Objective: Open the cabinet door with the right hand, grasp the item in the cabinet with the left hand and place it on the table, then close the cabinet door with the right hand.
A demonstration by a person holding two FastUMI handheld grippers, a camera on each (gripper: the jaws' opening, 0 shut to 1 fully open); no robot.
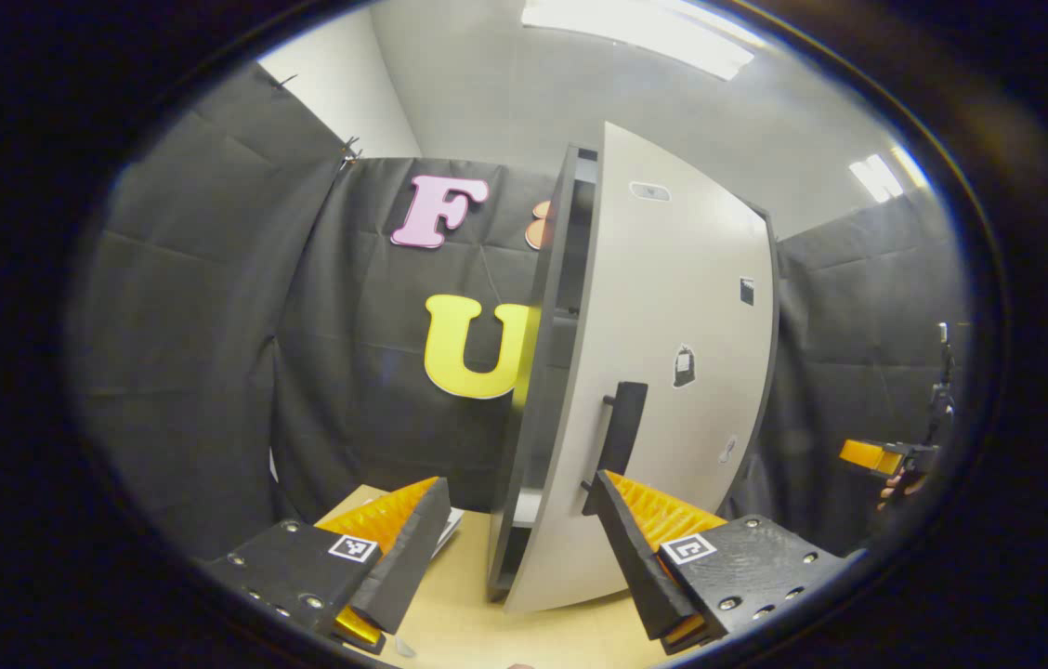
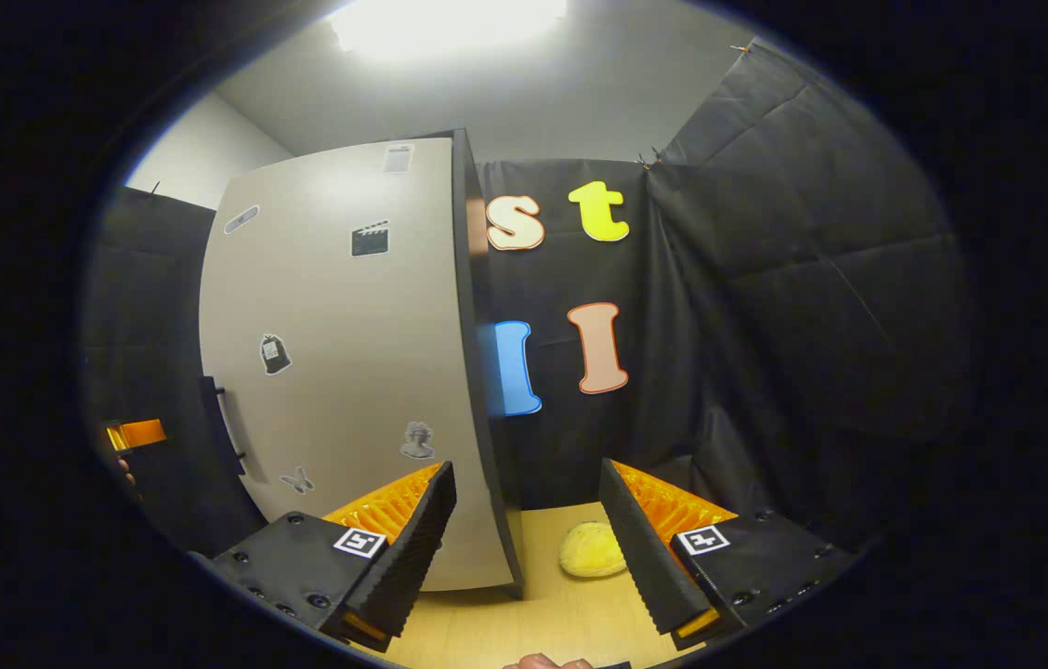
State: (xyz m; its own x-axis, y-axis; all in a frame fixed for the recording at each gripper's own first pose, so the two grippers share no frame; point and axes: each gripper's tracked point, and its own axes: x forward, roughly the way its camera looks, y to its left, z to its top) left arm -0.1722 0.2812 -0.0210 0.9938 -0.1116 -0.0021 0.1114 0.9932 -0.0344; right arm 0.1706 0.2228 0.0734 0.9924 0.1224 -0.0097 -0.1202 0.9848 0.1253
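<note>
We hold both grippers apart from the cabinet, each with its jaws spread wide and nothing between the fingers.

Left gripper view: the left gripper (image 1: 524,544) sits low at 6 o'clock over the pale wooden table (image 1: 464,613). Dead ahead stands the cabinet (image 1: 547,372), its light door (image 1: 673,372) swung partly out toward us, a dark gap showing along the door's left edge. The dark bar handle (image 1: 622,437) runs upright on the door's lower half, just above our right finger. Small stickers dot the door face. Out at 3 o'clock we see the right gripper (image 1: 872,455) in a hand, well apart from the door.

Right gripper view: the right gripper (image 2: 529,548) is open at 6 o'clock. The door (image 2: 347,372) fills the 9 to 11 o'clock side; its handle (image 2: 222,423) lies near the far left edge. The left gripper (image 2: 138,434) peeks in at 9 o'clock. A yellow item (image 2: 591,550) rests on the table (image 2: 533,623) at 5 o'clock, just right of the cabinet's lower corner, between our fingers in line of sight but farther off, not touched.
</note>
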